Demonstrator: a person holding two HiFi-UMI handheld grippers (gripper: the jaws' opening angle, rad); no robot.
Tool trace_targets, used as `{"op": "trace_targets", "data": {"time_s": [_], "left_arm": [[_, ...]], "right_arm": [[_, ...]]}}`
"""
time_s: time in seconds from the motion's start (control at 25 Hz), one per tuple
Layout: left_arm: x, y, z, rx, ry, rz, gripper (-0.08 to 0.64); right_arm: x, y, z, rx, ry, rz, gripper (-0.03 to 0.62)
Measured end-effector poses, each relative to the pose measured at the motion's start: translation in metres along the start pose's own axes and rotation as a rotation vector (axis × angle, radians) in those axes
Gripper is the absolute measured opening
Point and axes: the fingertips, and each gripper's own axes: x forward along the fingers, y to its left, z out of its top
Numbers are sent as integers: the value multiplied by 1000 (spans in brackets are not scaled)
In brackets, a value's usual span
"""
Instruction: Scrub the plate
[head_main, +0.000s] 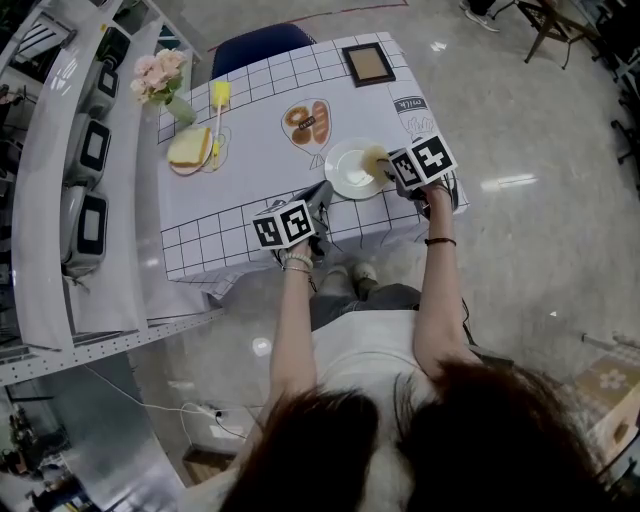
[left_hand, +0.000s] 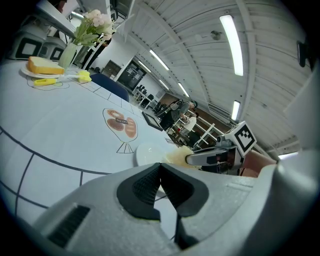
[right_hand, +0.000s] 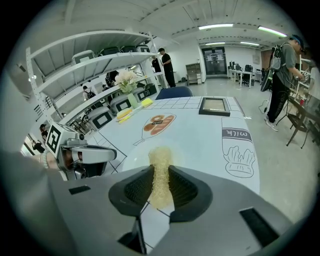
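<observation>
A white plate (head_main: 352, 168) lies near the table's front edge, right of centre. My right gripper (head_main: 392, 166) is shut on a pale yellow fibrous scrubber (head_main: 376, 160), which rests over the plate's right side. In the right gripper view the scrubber (right_hand: 160, 170) stands squeezed between the pads above the plate (right_hand: 131, 159). My left gripper (head_main: 322, 193) sits at the plate's near left rim, jaws shut. In the left gripper view its tips (left_hand: 160, 167) meet just before the plate (left_hand: 149, 152); whether they pinch the rim I cannot tell.
Bread on a small plate (head_main: 190, 150), a yellow brush (head_main: 219, 97) and a vase of flowers (head_main: 162, 80) stand at the table's far left. A dark picture frame (head_main: 368, 63) lies at the far edge. Shelves with appliances (head_main: 90, 150) run along the left.
</observation>
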Motion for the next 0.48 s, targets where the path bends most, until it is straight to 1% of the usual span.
{"op": "trace_targets", "data": {"time_s": [0.4,0.48], "left_arm": [[-4,-2,-4,14,4,11,11],[-4,-5,-5,11,2,2,11]], "right_arm": [[-1,8,-5,-15,13,10,80],[-1,10,-6,-22,18,12,80]]}}
